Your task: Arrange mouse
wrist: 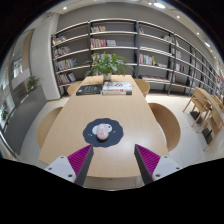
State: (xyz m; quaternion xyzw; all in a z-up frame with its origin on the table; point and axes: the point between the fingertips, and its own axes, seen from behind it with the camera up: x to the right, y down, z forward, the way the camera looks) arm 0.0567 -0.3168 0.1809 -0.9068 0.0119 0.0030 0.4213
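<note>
A library-like room spreads out behind the work surface; tall dark bookshelves (120, 45) line the far wall, their rows partly filled with books, and ceiling lights glow above them; a window lets in daylight on the left side of the room. In the middle stands a long pale wooden table (75, 125) with rounded corners; wooden chairs are drawn up to it, one (47, 122) on the left flank and one (166, 125) on the right, and more wooden furniture (205, 105) sits further off to the right. At the far end of the table a leafy potted plant (107, 65) rises above a stack of books (117, 88); a darker flat item (88, 90) lies just beside that stack, too small to identify.

On the near part of the table lies a round dark mouse pad (103, 132); the mouse (102, 131), pale pinkish, rests on the middle of it, just ahead of the fingers and roughly centred between their lines. The gripper (112, 158) hangs above the near table edge with its fingers spread wide apart and nothing held; the magenta pads (79, 158) face each other across an open gap, clear of the mouse and its pad.
</note>
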